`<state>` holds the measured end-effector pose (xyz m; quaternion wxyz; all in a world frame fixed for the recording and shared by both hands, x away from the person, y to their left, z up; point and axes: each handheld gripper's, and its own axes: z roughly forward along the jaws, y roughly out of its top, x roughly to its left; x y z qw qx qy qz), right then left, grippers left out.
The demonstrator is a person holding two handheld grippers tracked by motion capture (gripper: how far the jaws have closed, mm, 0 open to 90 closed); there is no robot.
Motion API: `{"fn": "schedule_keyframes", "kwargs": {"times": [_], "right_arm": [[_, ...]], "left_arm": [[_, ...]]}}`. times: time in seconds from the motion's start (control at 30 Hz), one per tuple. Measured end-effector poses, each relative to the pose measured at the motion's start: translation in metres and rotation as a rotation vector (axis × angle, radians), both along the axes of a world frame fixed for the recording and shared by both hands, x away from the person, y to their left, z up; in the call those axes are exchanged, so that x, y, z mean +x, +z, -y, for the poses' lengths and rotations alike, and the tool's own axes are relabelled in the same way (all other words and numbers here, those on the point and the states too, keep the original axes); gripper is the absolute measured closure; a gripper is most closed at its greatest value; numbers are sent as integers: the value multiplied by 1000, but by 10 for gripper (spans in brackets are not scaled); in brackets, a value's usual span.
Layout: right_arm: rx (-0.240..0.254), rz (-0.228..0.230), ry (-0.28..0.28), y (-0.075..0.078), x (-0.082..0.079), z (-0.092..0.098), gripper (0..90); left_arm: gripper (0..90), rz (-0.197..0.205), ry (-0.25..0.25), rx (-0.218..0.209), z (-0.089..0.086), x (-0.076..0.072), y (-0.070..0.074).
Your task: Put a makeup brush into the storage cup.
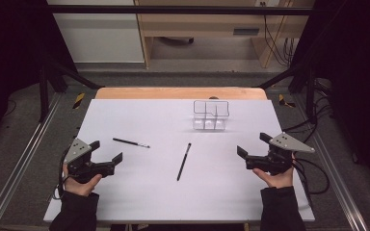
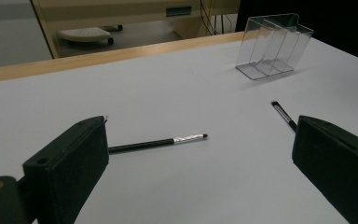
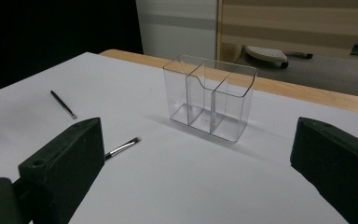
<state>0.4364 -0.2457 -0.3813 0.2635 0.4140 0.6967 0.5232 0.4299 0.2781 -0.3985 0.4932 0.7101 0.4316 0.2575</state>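
Two hands come in from the near edge of the white table [image 1: 125, 202]. Each hand holds a black gripper low over the table.

The left gripper [image 1: 107, 151] is at the near left. The hand grips it from below, and its jaws point up the table and a bit to the right. The jaws are wide apart and nothing is between them.

The right gripper [image 1: 253, 144] is at the near right. The hand holds it from below too, and its jaws point up the table and a bit to the left. These jaws are also wide apart and hold nothing.

Between the two grippers lies a thin black brush [image 1: 184, 161], flat on the table and pointing away. A second black brush [image 1: 131, 142] lies flat just past the left gripper, turned sideways.

Farther back stands a clear plastic holder [image 1: 211, 115] with compartments. It is upright and well apart from both brushes.
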Motion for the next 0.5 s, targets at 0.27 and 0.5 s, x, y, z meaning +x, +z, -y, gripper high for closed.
{"fn": "schedule_keyframes", "kwargs": {"times": [0.27,0.5], "right_arm": [[-18,-11,-10,-1,0,-3,39],[-24,-5,-23,3,-3,-5,45]], "left_arm": [[31,-10,4,-11,-2,0,-2],[33,-26,-8,1,2,1,-6]]}}
